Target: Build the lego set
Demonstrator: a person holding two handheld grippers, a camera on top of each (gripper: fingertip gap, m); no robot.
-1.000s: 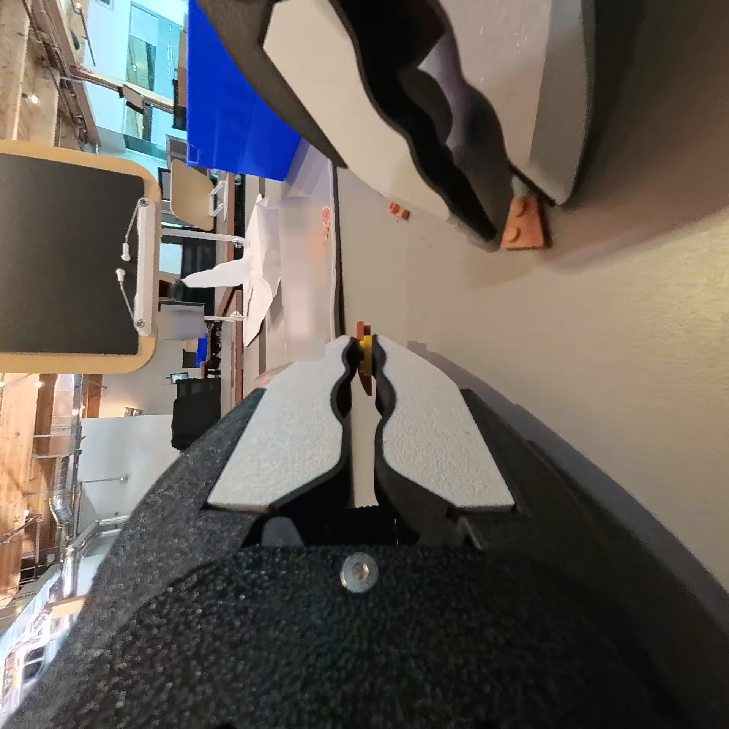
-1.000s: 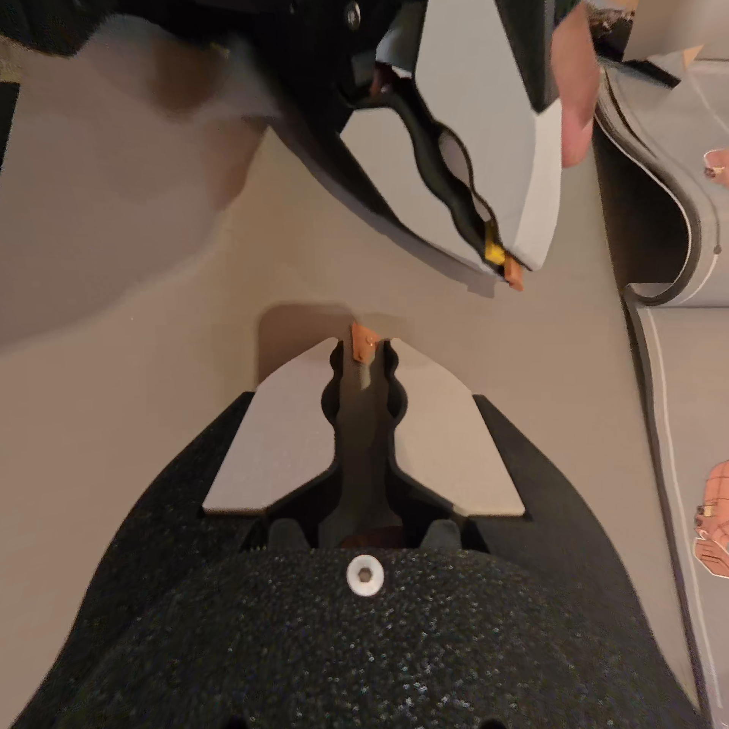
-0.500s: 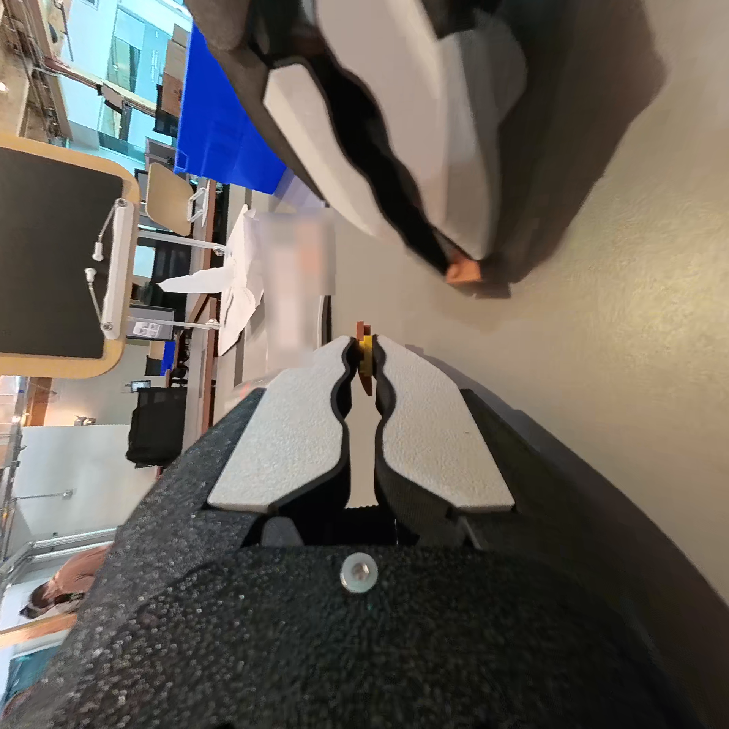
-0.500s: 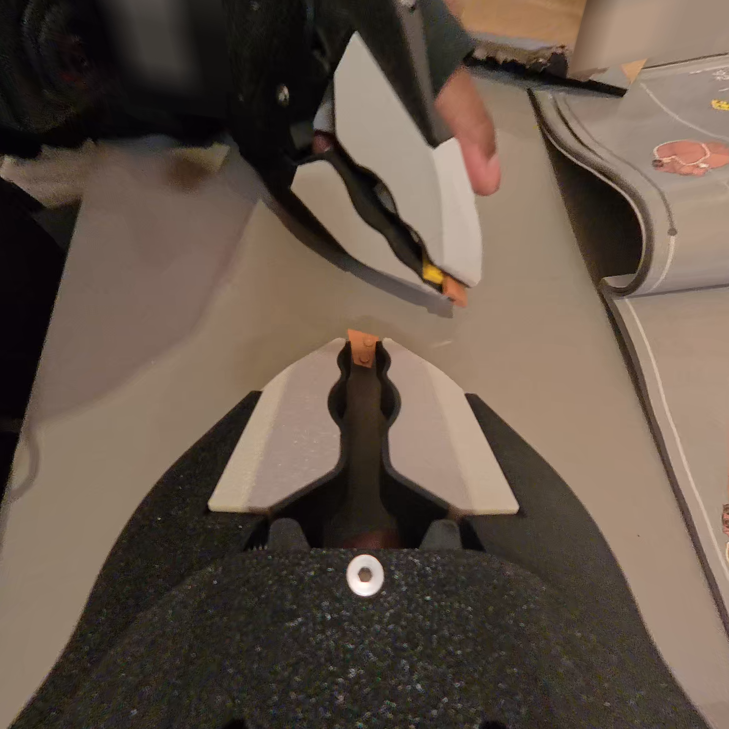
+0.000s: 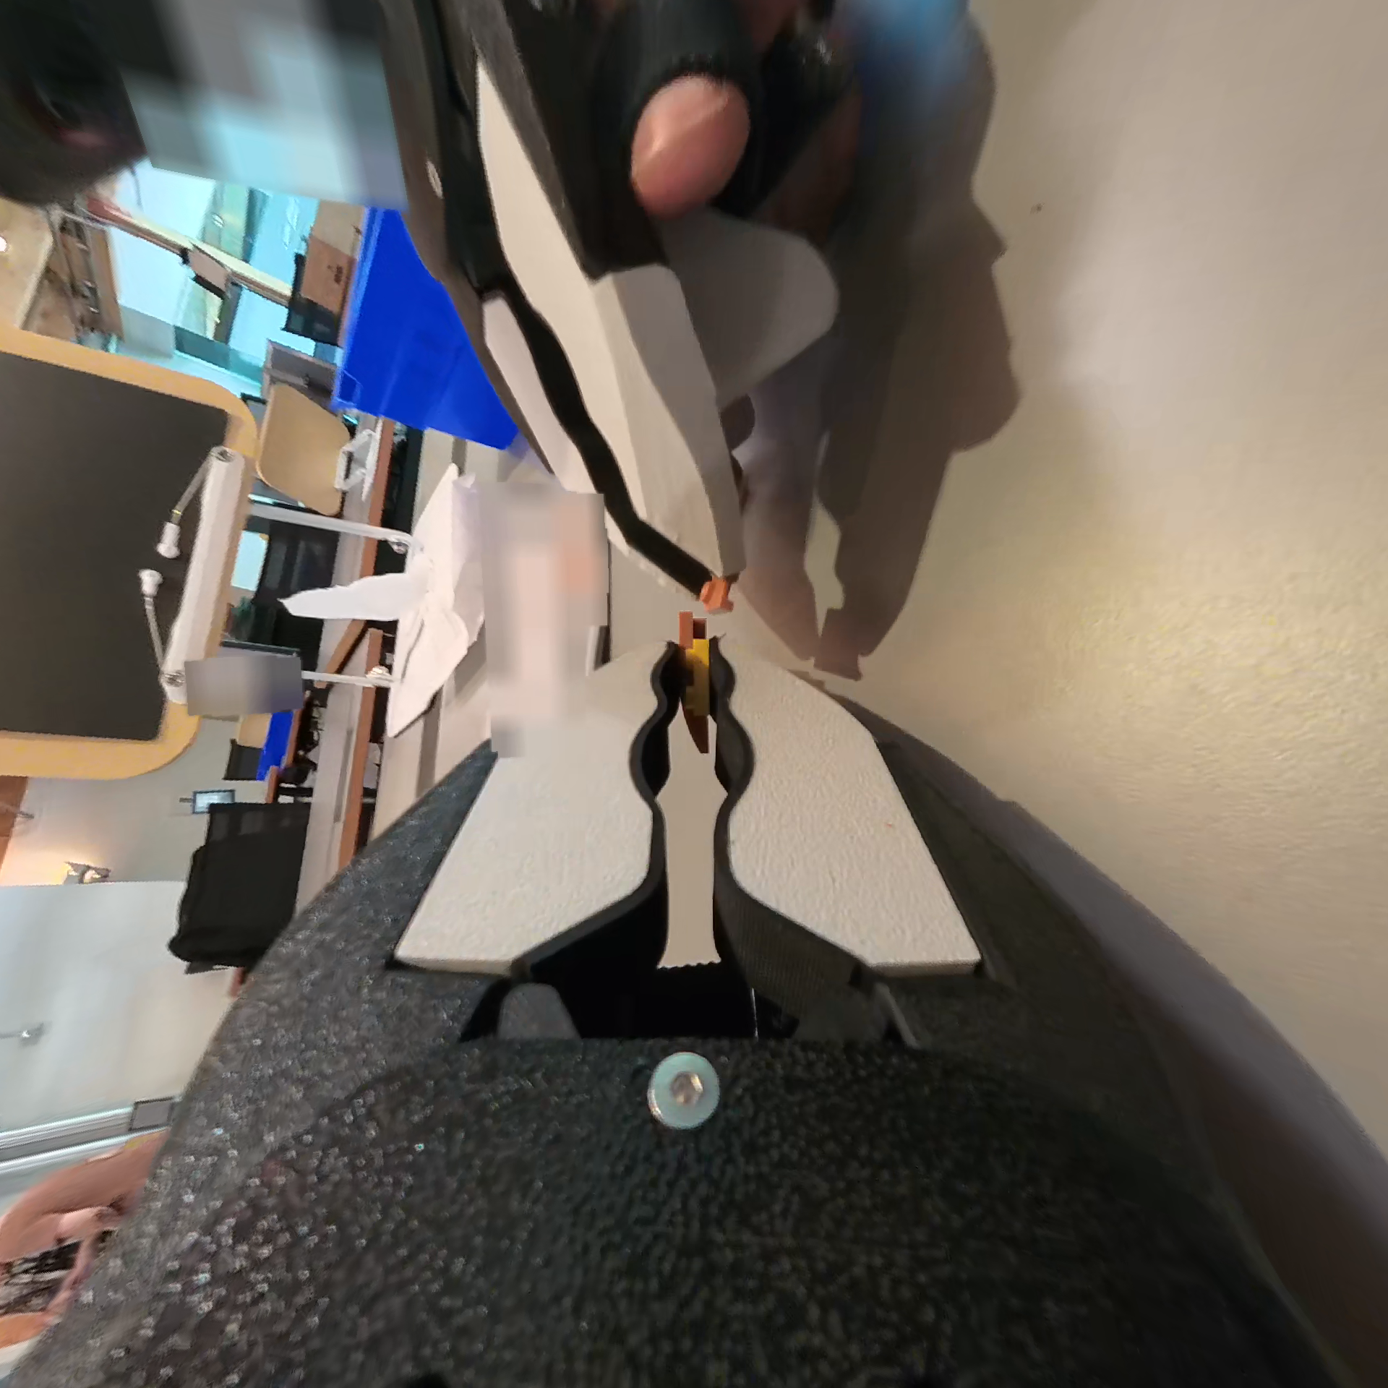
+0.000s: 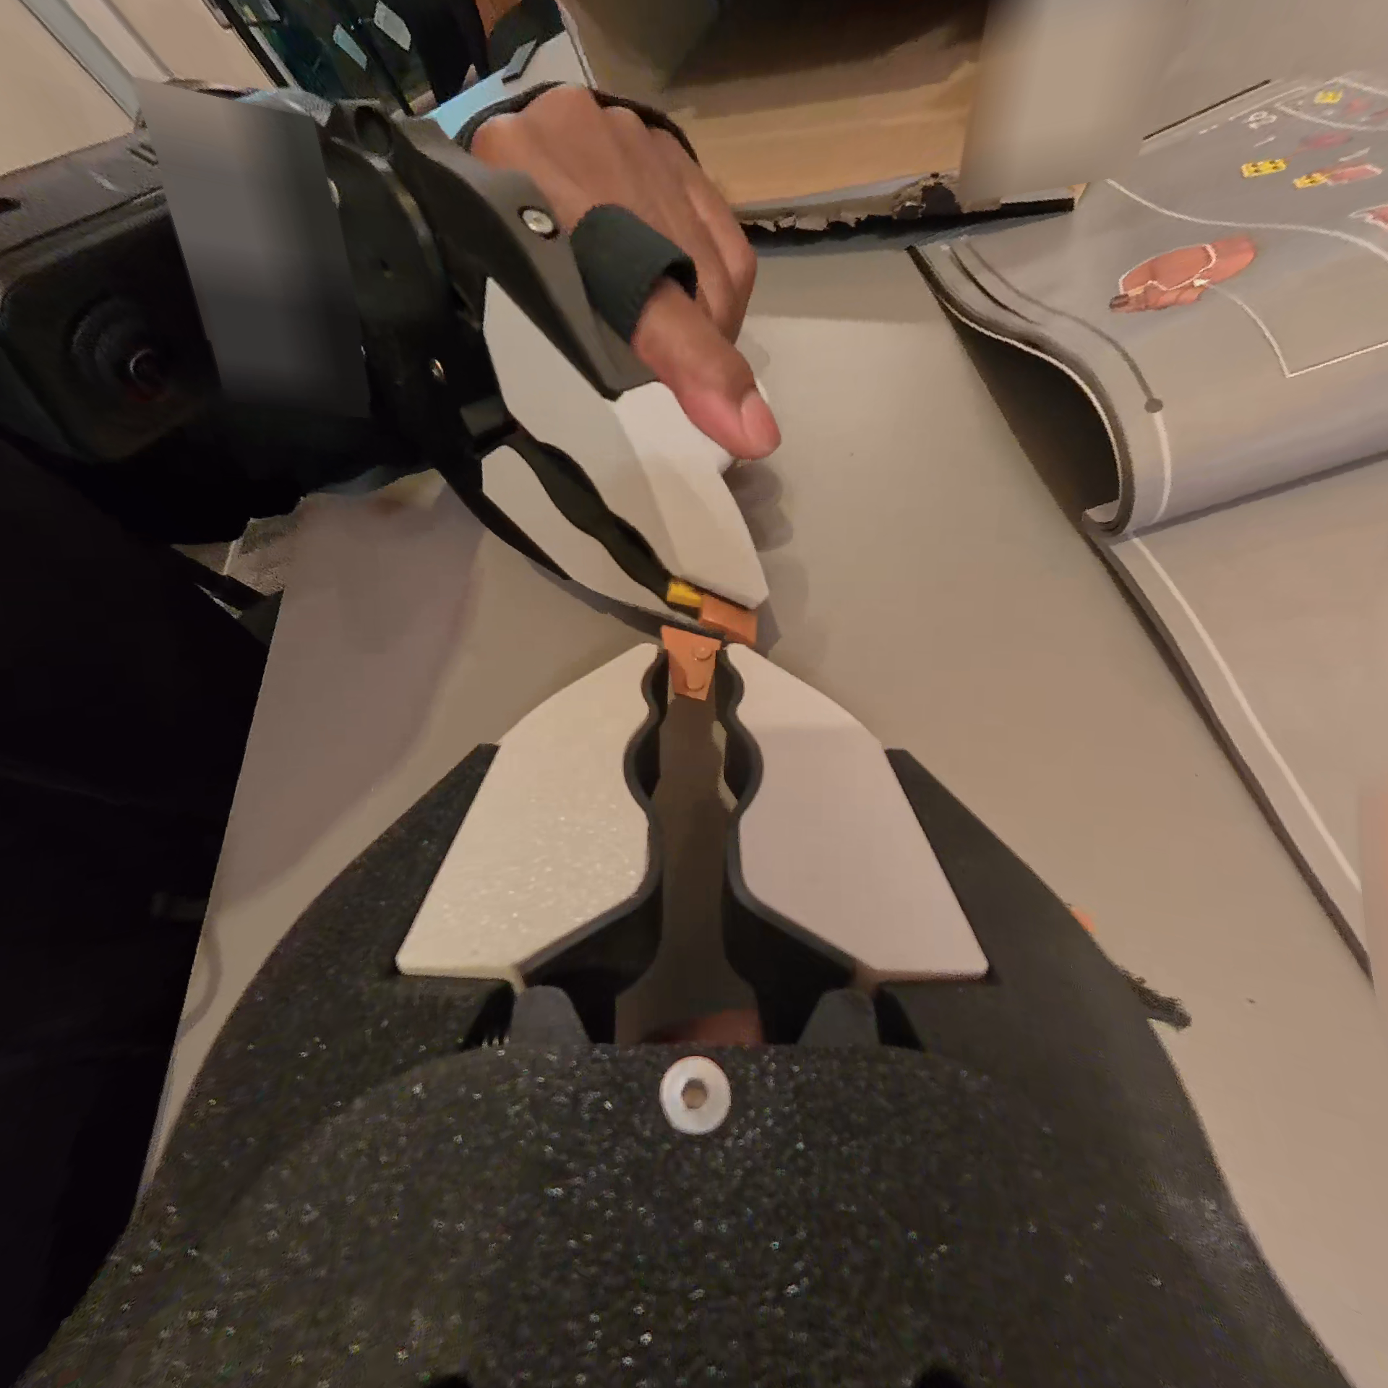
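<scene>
My left gripper (image 5: 692, 655) is shut on a small stack of a yellow brick (image 5: 700, 676) and a brown plate (image 5: 686, 629), whose end sticks out past the fingertips. My right gripper (image 6: 695, 662) is shut on a small orange plate (image 6: 692, 667) with round studs. In the right wrist view the left gripper (image 6: 713, 604) comes in from the upper left, and its yellow brick (image 6: 682, 593) and brown plate (image 6: 730, 617) sit right at my orange plate's far end. In the left wrist view the right gripper (image 5: 713, 580) holds the orange plate (image 5: 717, 593) just above the brown plate.
Both grippers hover over a grey table (image 6: 939, 601). A grey mat (image 6: 1202, 390) with printed pictures lies curled at the right. A person's hand (image 6: 661, 225) holds the left gripper. A blue bin (image 5: 398, 338) and white paper (image 5: 443, 571) lie far off. The tips of both grippers are at nearly the same place.
My right gripper's jaws closed on the orange plate and lifted it off the table. Both grippers came together, so the orange plate now sits right by the left gripper's stack.
</scene>
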